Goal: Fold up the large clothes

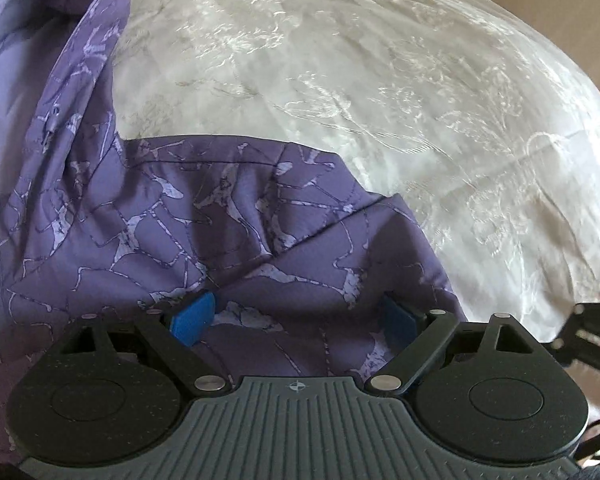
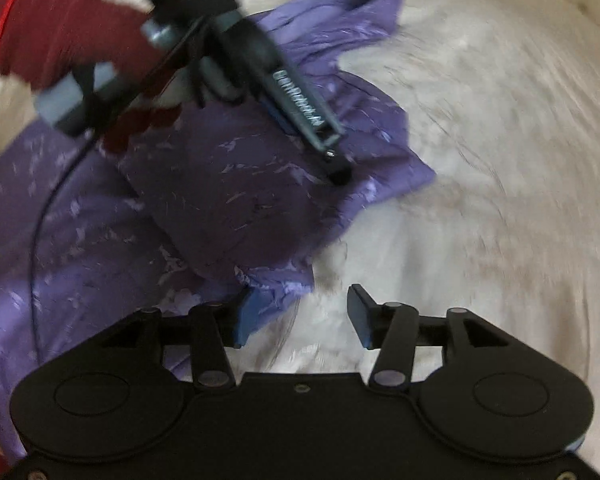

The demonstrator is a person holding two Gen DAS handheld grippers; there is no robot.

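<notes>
- Your work surface is a white bedspread with a shiny embroidered pattern; in the left wrist view a plain beige wall shows past its far edge.
- The purple patterned shirt lies on the left part of the bedspread, one part bunched and raised at the far left, a folded portion spread right under your left gripper.
- Your left gripper stands wide open above that folded cloth; the blue pads sit apart over the fabric and pinch nothing.
- In the right wrist view the shirt fills the left half, a corner reaching to your right gripper's left pad.
- Your right gripper is about half open, with only the cloth's edge and bare bedspread between the jaws; it grips nothing.
- Further up in that view, your left gripper's body and a dark red sleeve hang over the shirt, blurred, hiding the cloth beneath.
</notes>
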